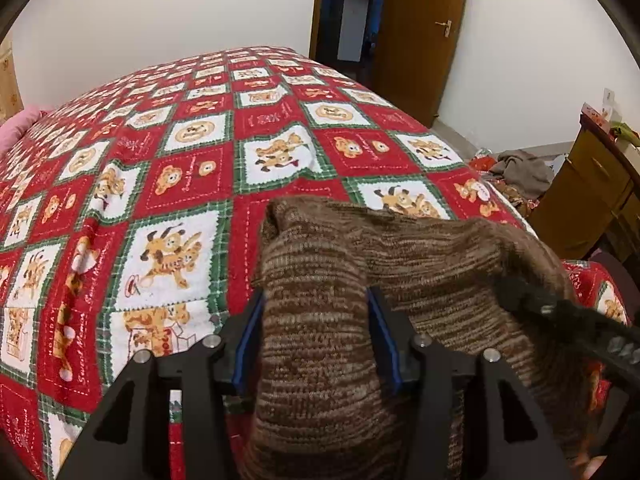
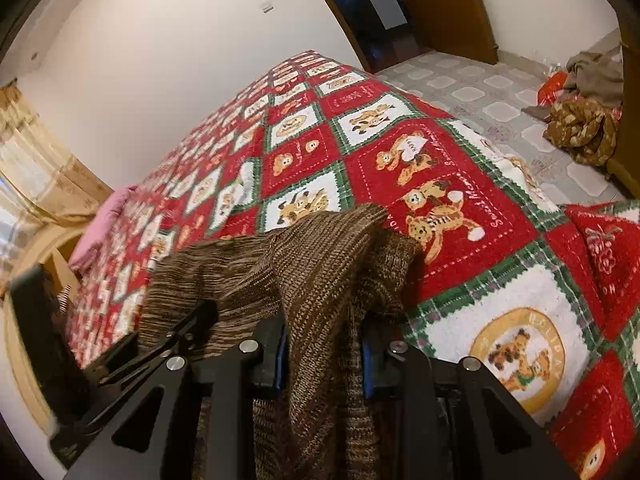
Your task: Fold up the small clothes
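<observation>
A brown striped knit garment (image 1: 400, 256) hangs bunched between my two grippers, just above the red, white and green bear-print blanket (image 1: 160, 160) on the bed. My left gripper (image 1: 316, 292) stands open with a fold of the knit lying loosely between its blue pads. My right gripper (image 2: 323, 324) is shut on another fold of the garment (image 2: 312, 256), which drapes over its jaws and down. In the right wrist view the left gripper's black frame (image 2: 160, 344) shows at the left. The garment's lower part is hidden behind the grippers.
The blanket (image 2: 480, 280) covers the whole bed. A pink pillow (image 1: 20, 124) lies at the far left. Right of the bed are a tiled floor (image 2: 460, 80), a pile of clothes (image 2: 580, 120), a wooden cabinet (image 1: 592, 184) and an open door (image 1: 420, 40).
</observation>
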A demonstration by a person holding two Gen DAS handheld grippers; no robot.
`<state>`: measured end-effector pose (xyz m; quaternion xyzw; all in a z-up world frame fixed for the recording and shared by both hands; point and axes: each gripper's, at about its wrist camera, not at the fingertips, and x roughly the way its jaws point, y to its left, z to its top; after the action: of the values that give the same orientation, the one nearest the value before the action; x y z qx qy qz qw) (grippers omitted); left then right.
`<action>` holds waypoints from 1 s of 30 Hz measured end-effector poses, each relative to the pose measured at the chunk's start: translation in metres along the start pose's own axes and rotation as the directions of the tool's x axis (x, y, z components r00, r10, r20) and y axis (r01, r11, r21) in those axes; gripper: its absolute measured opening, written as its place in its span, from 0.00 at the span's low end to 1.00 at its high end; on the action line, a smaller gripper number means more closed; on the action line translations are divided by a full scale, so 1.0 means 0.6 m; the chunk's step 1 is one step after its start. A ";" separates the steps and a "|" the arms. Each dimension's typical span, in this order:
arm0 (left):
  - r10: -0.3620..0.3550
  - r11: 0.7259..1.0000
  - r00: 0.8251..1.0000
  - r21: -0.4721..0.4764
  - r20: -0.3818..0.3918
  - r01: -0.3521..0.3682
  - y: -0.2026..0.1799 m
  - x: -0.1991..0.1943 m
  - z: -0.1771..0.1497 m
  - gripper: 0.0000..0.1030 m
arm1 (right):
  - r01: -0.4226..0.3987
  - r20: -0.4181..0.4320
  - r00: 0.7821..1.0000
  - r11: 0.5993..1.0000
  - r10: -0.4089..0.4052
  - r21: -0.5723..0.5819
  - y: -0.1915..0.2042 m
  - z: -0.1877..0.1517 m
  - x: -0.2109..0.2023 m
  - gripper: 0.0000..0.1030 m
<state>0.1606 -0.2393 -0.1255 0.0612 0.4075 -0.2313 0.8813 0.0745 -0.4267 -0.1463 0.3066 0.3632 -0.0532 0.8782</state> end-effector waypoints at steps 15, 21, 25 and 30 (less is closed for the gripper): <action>0.011 0.999 1.000 -0.031 -0.006 -0.011 0.010 0.003 -0.001 0.65 | 0.266 0.117 0.964 0.901 -0.240 -0.342 0.125 -0.076 -0.065 0.16; 0.019 1.000 1.000 -0.024 -0.006 -0.019 0.007 0.005 0.000 0.66 | 0.242 0.026 0.970 0.954 -0.241 -0.177 0.054 -0.054 -0.025 0.13; 0.004 0.999 1.000 -0.031 -0.011 -0.004 0.009 0.004 -0.001 0.66 | 0.315 0.079 0.949 0.921 -0.305 -0.231 0.065 -0.058 -0.011 0.13; -0.036 0.999 0.999 0.014 -0.040 0.036 0.016 -0.025 -0.016 0.65 | 0.324 0.111 0.946 0.913 -0.305 -0.247 0.065 -0.060 -0.023 0.13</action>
<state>0.1498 -0.2227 -0.1214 0.0651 0.4243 -0.2488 0.8682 0.0549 -0.3761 -0.1373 0.1234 0.3804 -0.1559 0.9032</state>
